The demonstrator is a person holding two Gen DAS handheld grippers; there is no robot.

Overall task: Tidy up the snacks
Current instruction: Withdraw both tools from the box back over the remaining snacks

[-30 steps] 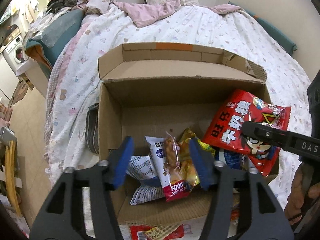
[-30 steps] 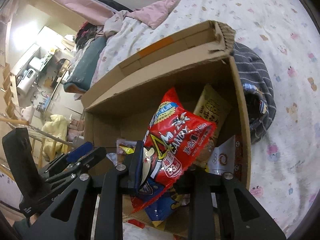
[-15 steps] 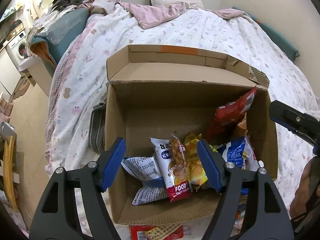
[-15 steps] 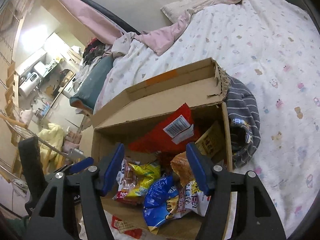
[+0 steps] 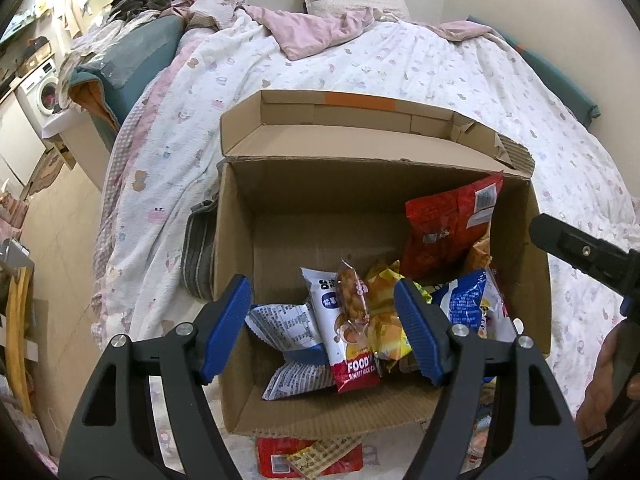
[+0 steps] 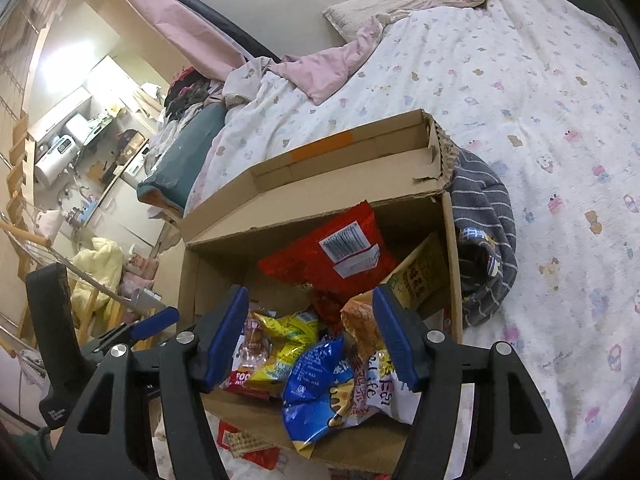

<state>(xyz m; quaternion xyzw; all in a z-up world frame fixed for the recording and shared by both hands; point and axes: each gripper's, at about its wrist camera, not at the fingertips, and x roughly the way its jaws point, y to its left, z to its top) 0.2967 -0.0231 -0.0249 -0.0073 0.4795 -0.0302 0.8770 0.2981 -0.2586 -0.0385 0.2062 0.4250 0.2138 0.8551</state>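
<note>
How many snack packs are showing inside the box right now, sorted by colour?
Red pack: 1
Blue pack: 1
Yellow pack: 1
Orange pack: 1
White packs: 2
Tan pack: 1
Total: 7 showing in the box; others may lie hidden underneath.

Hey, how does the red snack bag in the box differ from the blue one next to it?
The red bag leans upright against the back corner of the box, barcode side showing; the blue bag lies low at the front edge. The red bag looks larger and flatter, while the blue bag is crumpled. Both are sealed snack packets inside the box, and neither gripper holds them.
</note>
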